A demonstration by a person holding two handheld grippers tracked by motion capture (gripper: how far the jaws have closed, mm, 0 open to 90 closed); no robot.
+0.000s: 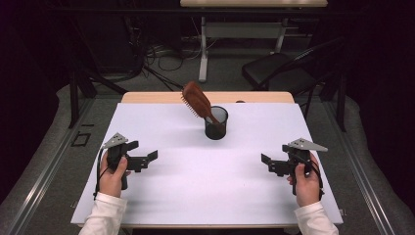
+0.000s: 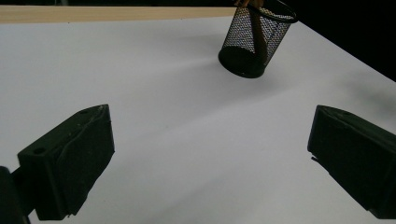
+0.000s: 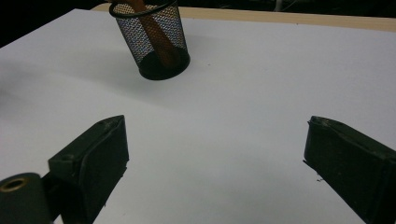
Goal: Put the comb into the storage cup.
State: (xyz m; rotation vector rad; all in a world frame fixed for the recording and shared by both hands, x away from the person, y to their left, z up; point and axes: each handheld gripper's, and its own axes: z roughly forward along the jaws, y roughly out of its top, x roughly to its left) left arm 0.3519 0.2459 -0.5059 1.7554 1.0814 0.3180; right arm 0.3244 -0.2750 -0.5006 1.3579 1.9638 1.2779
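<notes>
Both tongs (image 1: 147,159) (image 1: 268,161) hanging wide, holding nothing; risking tipping mesh cup (image 1: 216,123) if bumping that leaning hairbrush (image 1: 196,99).

Ahead of the left gripper (image 2: 210,154), the mesh cup (image 2: 254,39) loses its rim's far side to the frame's top. The hairbrush (image 3: 156,39) head is cut off too; its handle end, behind mesh, probably reaches the bottom.

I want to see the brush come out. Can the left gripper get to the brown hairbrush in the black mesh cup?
Probably yes. The left gripper is open, and bare white table lies between it and the brown hairbrush, which leans out of the black mesh cup.
</notes>
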